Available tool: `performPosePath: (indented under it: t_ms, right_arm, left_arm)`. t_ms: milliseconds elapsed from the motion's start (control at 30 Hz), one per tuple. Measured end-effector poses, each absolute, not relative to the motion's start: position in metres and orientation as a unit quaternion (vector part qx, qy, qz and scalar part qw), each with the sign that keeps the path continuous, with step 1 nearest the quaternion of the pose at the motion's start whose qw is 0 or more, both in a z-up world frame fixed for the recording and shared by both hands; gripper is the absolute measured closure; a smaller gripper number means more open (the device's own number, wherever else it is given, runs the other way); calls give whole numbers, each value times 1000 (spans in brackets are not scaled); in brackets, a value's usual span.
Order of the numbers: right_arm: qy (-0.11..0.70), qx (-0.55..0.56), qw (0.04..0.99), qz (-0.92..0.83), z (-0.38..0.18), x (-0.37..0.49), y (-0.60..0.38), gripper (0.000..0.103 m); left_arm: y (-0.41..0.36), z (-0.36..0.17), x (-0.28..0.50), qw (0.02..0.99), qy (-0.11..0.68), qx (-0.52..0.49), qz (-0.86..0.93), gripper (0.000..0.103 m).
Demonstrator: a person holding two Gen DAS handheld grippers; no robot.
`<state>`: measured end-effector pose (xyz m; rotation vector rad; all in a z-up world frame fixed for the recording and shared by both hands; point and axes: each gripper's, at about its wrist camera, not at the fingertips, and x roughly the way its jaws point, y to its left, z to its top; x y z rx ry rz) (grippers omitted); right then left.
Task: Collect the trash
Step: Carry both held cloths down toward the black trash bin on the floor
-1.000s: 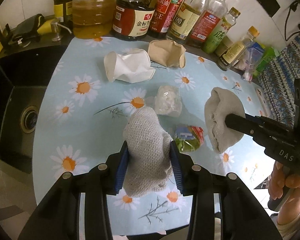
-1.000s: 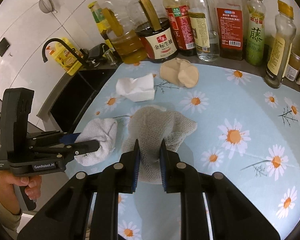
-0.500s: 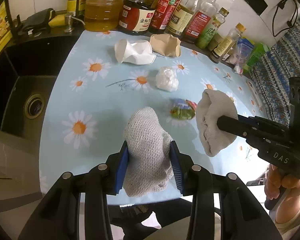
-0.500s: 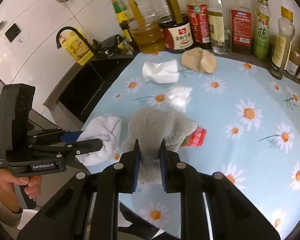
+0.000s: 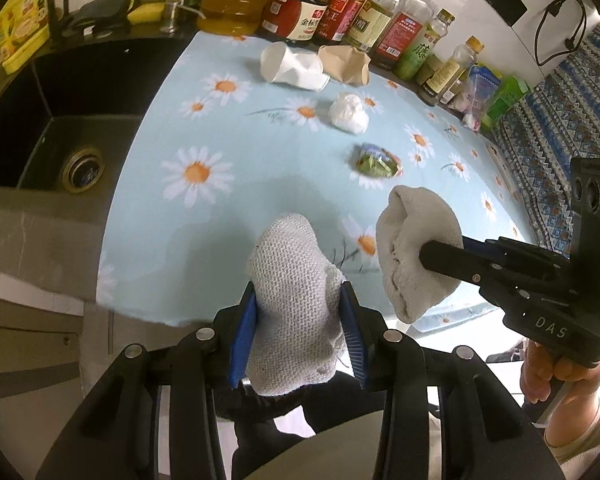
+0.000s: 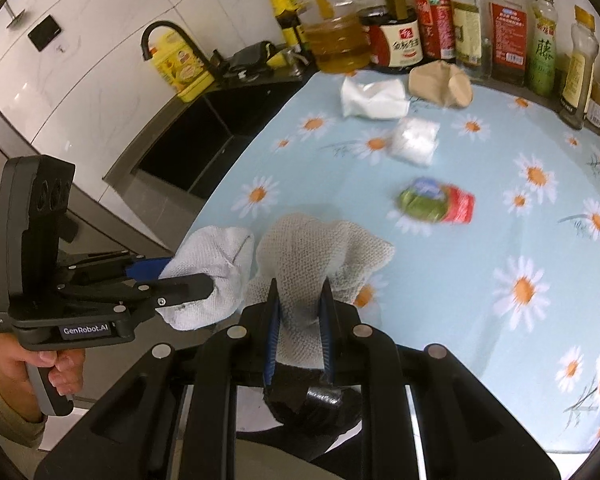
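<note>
at the bottom of the left wrist view a grey knitted cloth is clamped by the left gripper; another cloth is clamped by the right gripper. further up, on the daisy tablecloth, a green wrapper, a white wad, a crushed white cup and a brown cup are seen.

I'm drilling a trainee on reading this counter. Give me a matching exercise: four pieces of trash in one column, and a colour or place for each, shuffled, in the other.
Things:
1. white cup
2. brown cup
3. plastic wad
4. wrapper

Descriptions:
A. green and red, nearest the cloths
B. crushed, tan, just in front of the bottles
C. crumpled, whitish and translucent, mid-counter
D. crushed, lying on its side, closest to the sink

Pairs: 1-D, 2-B, 3-C, 4-A
</note>
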<state>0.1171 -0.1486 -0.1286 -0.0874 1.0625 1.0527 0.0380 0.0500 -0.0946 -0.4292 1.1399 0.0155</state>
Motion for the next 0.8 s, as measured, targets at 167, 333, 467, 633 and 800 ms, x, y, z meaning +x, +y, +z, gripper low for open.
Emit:
performPosePath:
  t_ms: [167,333,467,633,800]
  right_arm:
    - [495,-42,725,477,-137,95,-147,84]
    - [505,-53,716,478,-147,71,-143,84]
    - [523,-62,705,476,-163,54,-139,84]
    - [545,-70,692,468,-185,39,-136,83]
    - [566,-72,682,458,-207,28,-138,83]
  left_arm:
    - [54,-102,11,815,541,-210,6,65]
    - [58,-106,-12,811,544,-217,3,65]
    - [60,-115,-25,801,555,-222,-2,65]
    - [56,-143,-35,780,584,-227,-13,65]
    - [51,-169,-41,761,608,-226,-22,65]
